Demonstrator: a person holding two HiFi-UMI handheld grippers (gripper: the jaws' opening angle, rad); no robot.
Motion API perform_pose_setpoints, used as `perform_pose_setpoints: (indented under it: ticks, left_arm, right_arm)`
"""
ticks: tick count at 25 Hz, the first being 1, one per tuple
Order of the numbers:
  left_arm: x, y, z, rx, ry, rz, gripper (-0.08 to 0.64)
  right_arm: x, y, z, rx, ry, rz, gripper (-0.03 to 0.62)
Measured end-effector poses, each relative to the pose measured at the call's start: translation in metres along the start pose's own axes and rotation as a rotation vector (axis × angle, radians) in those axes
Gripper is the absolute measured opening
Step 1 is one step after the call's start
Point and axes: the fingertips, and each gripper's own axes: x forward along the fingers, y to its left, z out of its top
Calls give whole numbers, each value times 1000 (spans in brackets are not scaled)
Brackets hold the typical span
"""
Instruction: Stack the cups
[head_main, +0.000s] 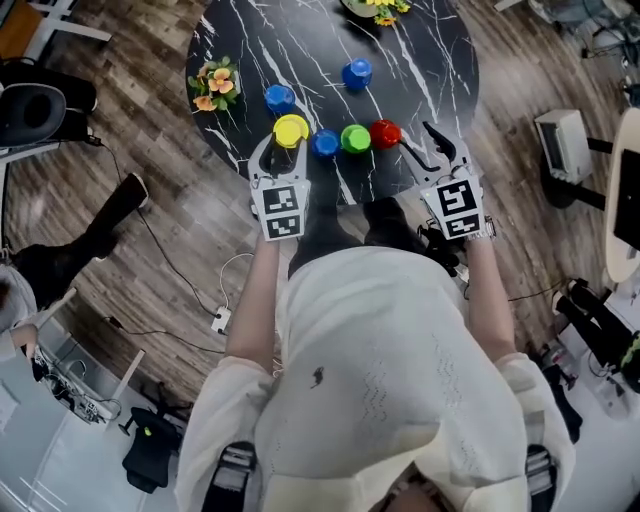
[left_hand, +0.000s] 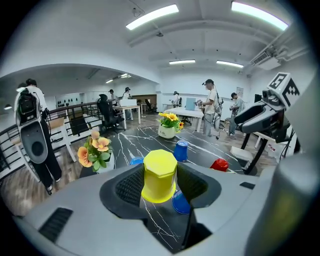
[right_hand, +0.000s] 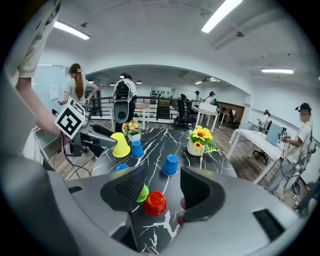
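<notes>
Here, a round black marble table (head_main: 300, 40) with six cups, all mouth down. Left gripper (head_main: 283, 150): jaws set wide and closed on the yellow cup (left_hand: 159, 175), pads against its sides, cup held off the tabletop above the table's near edge. Near blue cup (head_main: 325, 143): on the table just beside and below the yellow cup, first of a tight row with the green cup (head_main: 355, 138) and the red cup (head_main: 385, 132). Left blue cup (head_main: 280, 98): behind the row, standing alone. Far blue cup (head_main: 357, 72): nearer the table's middle, well apart from the rest. Right gripper (right_hand: 162, 192): jaws wide apart and empty, above the red cup without touching it. Orange flowers (head_main: 213, 85): in a pot at the table's left edge. Sunflowers (right_hand: 201, 135): in a pot at the far edge.
</notes>
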Motion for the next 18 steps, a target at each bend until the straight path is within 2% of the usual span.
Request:
perform_pose_setpoints:
  ticks: [4,8,18]
  left_arm:
    - [-5,-18,11,3,-10,-50,229]
    - [-7,-46,18,40,-10,-119,229]
    - [5,-101,7,119,43,-243,229]
  right_arm:
    - [-9,-5,-2,10,-9,-22,236]
    - [-20,-12,-5,21,-10,-50,235]
    - [-45,-26,-25,56,13,-114,233]
